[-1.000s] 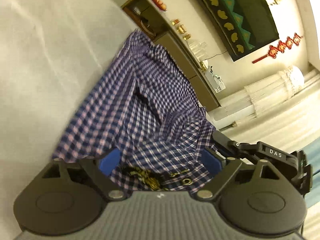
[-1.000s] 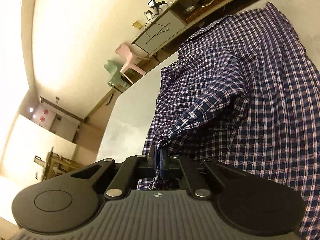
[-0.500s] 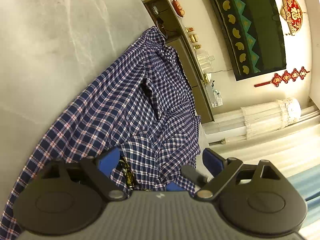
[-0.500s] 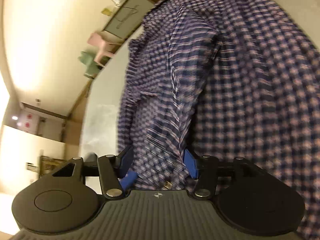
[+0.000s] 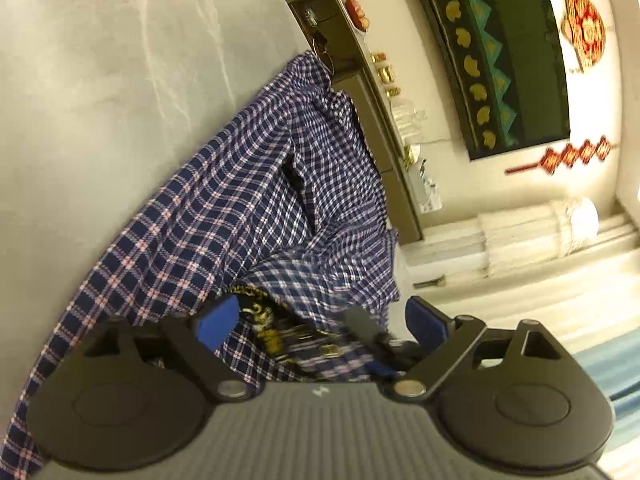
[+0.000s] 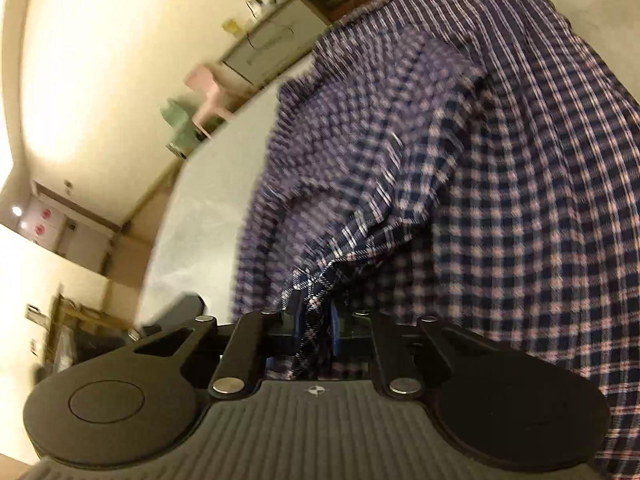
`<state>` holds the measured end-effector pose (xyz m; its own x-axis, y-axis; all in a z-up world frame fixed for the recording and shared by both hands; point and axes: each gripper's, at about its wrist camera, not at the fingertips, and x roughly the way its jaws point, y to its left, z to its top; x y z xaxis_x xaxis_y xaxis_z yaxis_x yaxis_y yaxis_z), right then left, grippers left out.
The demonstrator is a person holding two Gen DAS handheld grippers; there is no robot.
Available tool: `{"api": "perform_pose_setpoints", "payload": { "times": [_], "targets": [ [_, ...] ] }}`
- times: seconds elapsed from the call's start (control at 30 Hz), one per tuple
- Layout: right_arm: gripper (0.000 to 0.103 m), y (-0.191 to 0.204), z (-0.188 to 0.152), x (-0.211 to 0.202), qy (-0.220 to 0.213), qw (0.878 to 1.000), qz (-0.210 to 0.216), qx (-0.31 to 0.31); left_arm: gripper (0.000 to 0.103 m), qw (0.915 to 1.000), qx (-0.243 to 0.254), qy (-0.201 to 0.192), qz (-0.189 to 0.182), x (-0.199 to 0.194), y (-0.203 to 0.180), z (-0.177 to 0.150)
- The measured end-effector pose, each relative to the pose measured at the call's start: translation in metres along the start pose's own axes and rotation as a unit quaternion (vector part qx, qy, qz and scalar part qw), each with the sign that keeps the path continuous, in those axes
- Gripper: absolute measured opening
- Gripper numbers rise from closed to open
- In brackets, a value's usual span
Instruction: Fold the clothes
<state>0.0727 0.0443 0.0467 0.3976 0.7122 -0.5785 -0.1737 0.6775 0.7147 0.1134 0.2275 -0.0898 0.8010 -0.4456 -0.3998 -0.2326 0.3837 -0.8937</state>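
A navy, white and pink checked shirt (image 5: 256, 208) lies spread on a pale grey table (image 5: 80, 80), collar end towards me. My left gripper (image 5: 316, 320) is open, its blue pads on either side of the collar with its black and gold label (image 5: 276, 328). The tip of the right gripper shows between them. In the right wrist view the shirt (image 6: 500, 184) fills the right half. My right gripper (image 6: 314, 322) is shut on a bunched fold of the shirt and lifts it.
A long sideboard (image 5: 360, 64) with fruit and small jars stands beyond the table's far edge, under a dark wall panel. Pink and green plastic chairs (image 6: 200, 100) stand by a cabinet past the table (image 6: 200, 216).
The right gripper opened half a second ago and has shut again on a fold of the shirt. The left gripper stayed open over the collar and shifted slightly.
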Motion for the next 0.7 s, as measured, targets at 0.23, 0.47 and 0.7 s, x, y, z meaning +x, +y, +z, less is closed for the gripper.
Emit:
{"api": "perform_pose_setpoints", "payload": {
  "times": [0.23, 0.47, 0.7],
  "targets": [
    [0.007, -0.015, -0.004, -0.039, -0.028, 0.984, 0.105, 0.141, 0.101, 0.9976, -0.041, -0.010, -0.056, 0.004, 0.003, -0.011],
    [0.011, -0.018, -0.030, -0.030, 0.012, 0.983, 0.091, 0.159, 0.024, 0.9932, -0.050, -0.019, -0.103, 0.006, 0.006, -0.014],
    [0.051, 0.003, -0.002, -0.074, -0.047, 0.997, 0.017, 0.053, 0.008, 0.9932, 0.077, -0.029, -0.083, -0.017, -0.025, -0.012]
  ]
}}
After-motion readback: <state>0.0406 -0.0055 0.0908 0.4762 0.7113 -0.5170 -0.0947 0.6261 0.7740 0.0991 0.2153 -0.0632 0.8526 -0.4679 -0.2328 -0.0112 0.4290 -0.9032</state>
